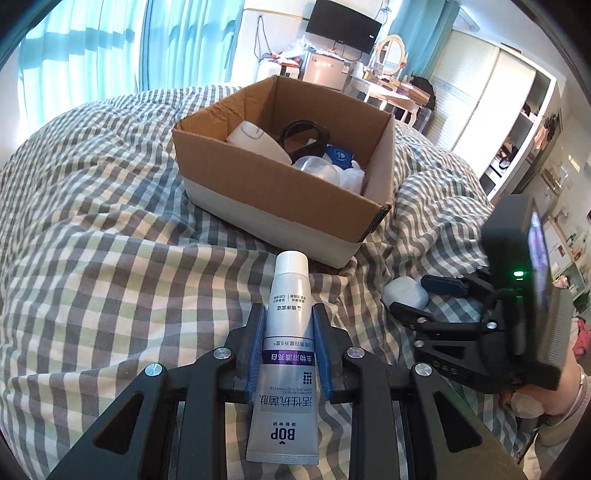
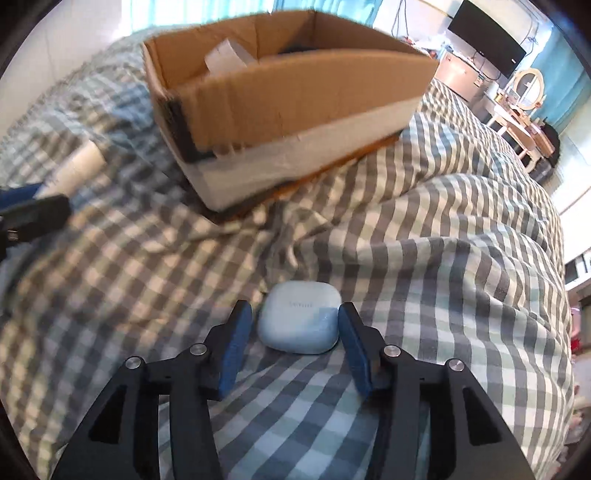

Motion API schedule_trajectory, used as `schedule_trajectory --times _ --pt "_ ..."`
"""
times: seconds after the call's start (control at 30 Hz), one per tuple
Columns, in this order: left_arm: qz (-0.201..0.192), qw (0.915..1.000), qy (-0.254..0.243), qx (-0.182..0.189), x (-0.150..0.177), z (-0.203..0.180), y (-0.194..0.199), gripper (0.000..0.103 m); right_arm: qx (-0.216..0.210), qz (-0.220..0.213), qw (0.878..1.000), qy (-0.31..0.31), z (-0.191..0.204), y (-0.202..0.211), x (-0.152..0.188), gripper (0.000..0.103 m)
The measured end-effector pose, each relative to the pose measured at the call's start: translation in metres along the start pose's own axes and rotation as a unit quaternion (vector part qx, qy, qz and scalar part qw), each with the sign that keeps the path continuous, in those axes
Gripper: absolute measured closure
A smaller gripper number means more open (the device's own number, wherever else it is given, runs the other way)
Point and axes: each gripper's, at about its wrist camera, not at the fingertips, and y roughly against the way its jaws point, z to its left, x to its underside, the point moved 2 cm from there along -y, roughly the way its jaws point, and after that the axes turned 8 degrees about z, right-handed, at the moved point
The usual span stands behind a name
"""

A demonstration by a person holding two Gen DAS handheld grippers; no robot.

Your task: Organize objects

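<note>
My left gripper is shut on a grey-white toothpaste tube, cap pointing toward the cardboard box on the checked quilt. The box holds a white cup, a black ring-shaped thing and clear plastic pieces. My right gripper is open, its blue pads on either side of a pale blue earbud case that lies on the quilt; the right pad is close to the case. The case and right gripper also show in the left wrist view. The box stands beyond.
The bed's checked quilt is rumpled around the box. A dressing table with mirror, a TV and wardrobes stand beyond the bed. The toothpaste cap shows at the left of the right wrist view.
</note>
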Motion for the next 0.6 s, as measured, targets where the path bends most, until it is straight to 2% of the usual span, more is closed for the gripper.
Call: schedule_trajectory --times 0.1,0.23,0.4,0.6 --pt "0.005 1.0000 0.003 0.006 0.000 0.002 -0.004 0.078 0.010 0.021 1.000 0.007 0.003 -0.012 -0.003 0.051" --pt "0.007 0.9999 0.005 0.010 0.000 0.002 -0.006 0.078 0.021 0.027 0.999 0.015 0.008 -0.015 -0.002 0.053" --pt "0.000 1.0000 0.002 0.009 0.002 0.000 0.000 0.078 0.010 0.004 1.000 0.021 0.010 0.001 0.005 0.053" --pt "-0.010 0.9999 -0.012 0.004 0.006 -0.006 0.012 0.078 -0.012 -0.043 0.999 0.020 0.017 0.043 0.017 0.054"
